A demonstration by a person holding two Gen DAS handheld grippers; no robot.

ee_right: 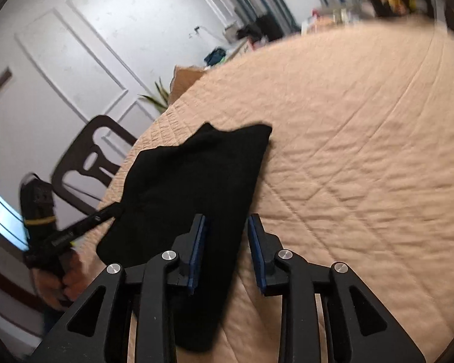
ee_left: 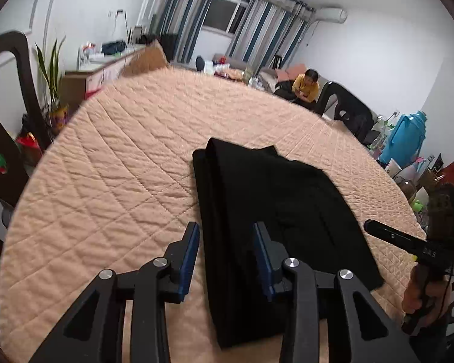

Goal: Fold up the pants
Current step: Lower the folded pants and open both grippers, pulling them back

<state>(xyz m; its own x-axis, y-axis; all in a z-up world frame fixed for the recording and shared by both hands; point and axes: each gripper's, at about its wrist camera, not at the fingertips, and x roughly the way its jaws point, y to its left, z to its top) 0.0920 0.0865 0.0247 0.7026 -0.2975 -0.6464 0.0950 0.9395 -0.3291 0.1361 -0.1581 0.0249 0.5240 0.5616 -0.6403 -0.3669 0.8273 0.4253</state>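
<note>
Black pants (ee_left: pixel 266 208) lie folded lengthwise on a peach quilted table cover (ee_left: pixel 112 157). They also show in the right wrist view (ee_right: pixel 196 181). My left gripper (ee_left: pixel 227 233) is open and empty, its jaws straddling the near left edge of the pants just above the cloth. My right gripper (ee_right: pixel 225 227) is open and empty above the pants' right edge. The right gripper shows in the left wrist view (ee_left: pixel 375 227) at the far right, held in a hand. The left gripper shows in the right wrist view (ee_right: pixel 112 210) at the pants' left side.
Dark chairs stand at the table's left (ee_left: pixel 3 127) and far right (ee_left: pixel 348 106). A person in yellow (ee_left: pixel 307 83) sits beyond the table. A blue thermos (ee_left: pixel 405 136) and bags stand at the right. A plant (ee_left: pixel 53 72) stands at the left.
</note>
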